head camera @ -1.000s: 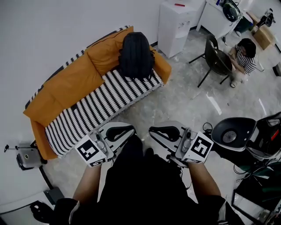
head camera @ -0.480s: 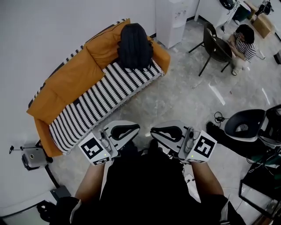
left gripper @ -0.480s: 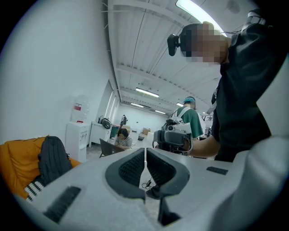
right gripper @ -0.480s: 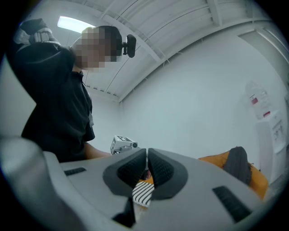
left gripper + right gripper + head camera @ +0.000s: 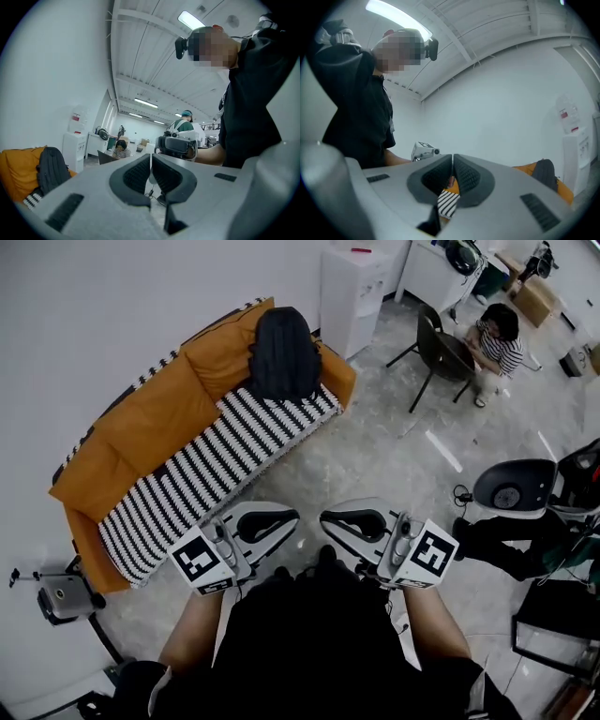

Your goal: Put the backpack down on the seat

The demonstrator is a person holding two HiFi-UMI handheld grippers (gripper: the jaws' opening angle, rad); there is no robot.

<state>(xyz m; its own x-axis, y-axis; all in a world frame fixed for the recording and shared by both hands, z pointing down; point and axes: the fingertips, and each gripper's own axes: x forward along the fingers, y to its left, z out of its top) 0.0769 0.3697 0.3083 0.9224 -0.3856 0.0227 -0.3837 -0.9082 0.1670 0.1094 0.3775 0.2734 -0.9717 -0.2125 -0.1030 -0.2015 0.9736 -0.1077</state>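
The backpack (image 5: 280, 354) is being seen at about twelve o'clock in the head view, well apart from both grippers. It is being propped upright on the striped seat (image 5: 216, 460) of the sofa (image 5: 155, 418), at the sofa's one o'clock end, and is being leaned against the orange back cushion.

The left gripper (image 5: 286, 519) and the right gripper (image 5: 330, 520) are being held low, close to the person's body, at about six o'clock. In each gripper's own view the jaws are being kept pressed together, with nothing caught between them.

The backpack is being judged soft and dark-fabricked, filled out enough to stand, so some weight and sagging are being expected when it is lifted. Slipping is not being feared much on woven cloth. A hold is being advised at the top, at twelve o'clock on the bag, by a carry loop or strap; neither is being shown clearly. As it lies, the task is being judged largely done.
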